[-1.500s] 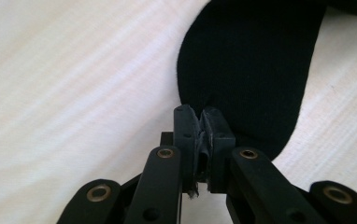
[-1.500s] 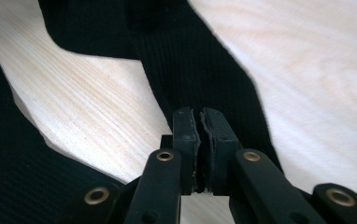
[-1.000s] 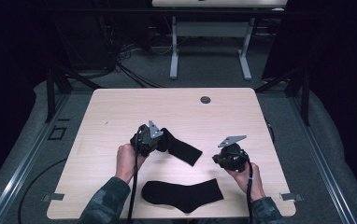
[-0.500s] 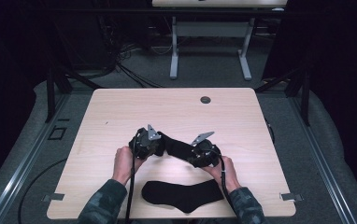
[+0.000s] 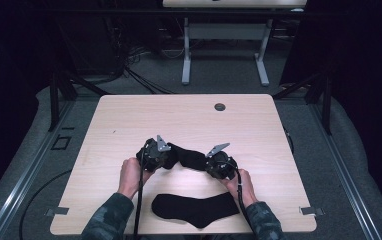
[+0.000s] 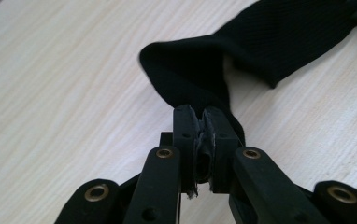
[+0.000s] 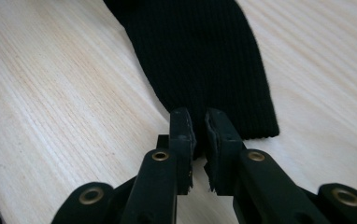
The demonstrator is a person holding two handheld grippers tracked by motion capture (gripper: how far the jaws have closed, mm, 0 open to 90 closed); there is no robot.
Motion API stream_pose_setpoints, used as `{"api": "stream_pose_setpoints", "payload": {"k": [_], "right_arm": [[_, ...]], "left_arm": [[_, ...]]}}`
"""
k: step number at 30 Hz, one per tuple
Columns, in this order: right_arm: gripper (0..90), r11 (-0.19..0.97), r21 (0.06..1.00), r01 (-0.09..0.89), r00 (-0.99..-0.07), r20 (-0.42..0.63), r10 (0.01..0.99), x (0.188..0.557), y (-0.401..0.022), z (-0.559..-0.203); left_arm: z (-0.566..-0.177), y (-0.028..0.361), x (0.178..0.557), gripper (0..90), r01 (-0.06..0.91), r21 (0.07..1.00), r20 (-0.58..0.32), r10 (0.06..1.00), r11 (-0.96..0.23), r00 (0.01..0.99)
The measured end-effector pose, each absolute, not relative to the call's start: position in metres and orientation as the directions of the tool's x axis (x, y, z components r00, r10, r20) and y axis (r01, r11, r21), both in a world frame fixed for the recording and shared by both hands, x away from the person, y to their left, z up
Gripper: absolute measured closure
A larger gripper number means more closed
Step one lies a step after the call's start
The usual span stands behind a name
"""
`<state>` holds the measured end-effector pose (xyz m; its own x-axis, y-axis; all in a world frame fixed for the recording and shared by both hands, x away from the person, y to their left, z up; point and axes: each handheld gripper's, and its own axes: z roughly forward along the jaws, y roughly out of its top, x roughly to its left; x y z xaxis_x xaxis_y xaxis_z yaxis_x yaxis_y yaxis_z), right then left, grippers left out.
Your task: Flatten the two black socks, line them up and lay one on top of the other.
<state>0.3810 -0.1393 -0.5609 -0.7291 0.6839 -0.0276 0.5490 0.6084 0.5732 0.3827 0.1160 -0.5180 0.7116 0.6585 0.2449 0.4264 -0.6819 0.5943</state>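
left claw: your left gripper (image 6: 201, 122) is pinched tight on one end of the upper sock (image 5: 191, 157). the cloth bunches up right at the pads.
right claw: your right gripper (image 7: 199, 122) has just been closing, and its jaws now nip the hem at the other end of the same sock. only the edge of the cloth is between the pads, so i think this hold is thin.
sock you hold: it lies across the middle of the table (image 5: 129, 120), between your two claws. in the high view the left gripper (image 5: 155, 154) has one end and the right gripper (image 5: 218, 162) has the other.
long way of the sock: it runs from left to right, and tips a little nearer to you at the right end. each hand is at its own end, so neither one must reach.
other sock: a second sock (image 5: 196, 207) lies flat near your edge of the table, just in front of your hands, apart from the held one. its long way also runs left to right, almost the same as the held sock.
next move, i think: lift both ends together and bring the held sock straight back toward you, to lay it over the flat one.
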Motion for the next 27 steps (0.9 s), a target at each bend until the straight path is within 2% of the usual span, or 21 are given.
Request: {"api": "stream_pose_setpoints", "payload": {"k": [5, 9, 12, 14, 16, 18, 21, 23, 27], "right_arm": [[82.1, 0.579, 0.622, 0.527, -0.714, -0.047, 0.699, 0.372, -0.161, -0.538], [81.5, 0.596, 0.638, 0.488, -0.731, -0.074, 0.678, 0.355, -0.181, -0.526], [79.4, 0.64, 0.603, 0.476, -0.753, -0.096, 0.651, 0.343, -0.186, -0.537], [75.6, 0.676, 0.561, 0.478, -0.77, -0.102, 0.63, 0.34, -0.188, -0.55], [68.8, 0.686, 0.548, 0.478, -0.777, -0.101, 0.622, 0.338, -0.19, -0.558], [64.6, 0.676, 0.547, 0.494, -0.779, -0.067, 0.624, 0.337, -0.197, -0.561], [59.0, 0.648, 0.56, 0.516, -0.765, -0.039, 0.643, 0.337, -0.205, -0.556], [57.8, 0.607, 0.591, 0.531, -0.749, -0.009, 0.663, 0.338, -0.212, -0.549], [57.2, 0.543, 0.615, 0.571, -0.705, 0.03, 0.708, 0.342, -0.213, -0.541]], "left_arm": [[-0.507, 0.127, 0.379, 85.0, 0.378, 0.611, 0.324, 0.656, -0.695, 0.682], [-0.508, 0.133, 0.363, 84.7, 0.266, 0.611, 0.413, 0.587, -0.745, 0.696], [-0.528, 0.136, 0.352, 80.5, 0.243, 0.559, 0.429, 0.528, -0.792, 0.733], [-0.542, 0.137, 0.347, 72.0, 0.254, 0.514, 0.436, 0.504, -0.82, 0.746], [-0.551, 0.145, 0.343, 68.2, 0.277, 0.519, 0.393, 0.514, -0.808, 0.763], [-0.551, 0.153, 0.339, 54.3, 0.301, 0.534, 0.377, 0.54, -0.791, 0.752], [-0.542, 0.166, 0.334, 43.7, 0.319, 0.576, 0.338, 0.575, -0.752, 0.745], [-0.533, 0.174, 0.333, 40.1, 0.335, 0.609, 0.303, 0.601, -0.719, 0.74], [-0.511, 0.187, 0.337, 39.2, 0.35, 0.711, 0.208, 0.658, -0.61, 0.723]]}}
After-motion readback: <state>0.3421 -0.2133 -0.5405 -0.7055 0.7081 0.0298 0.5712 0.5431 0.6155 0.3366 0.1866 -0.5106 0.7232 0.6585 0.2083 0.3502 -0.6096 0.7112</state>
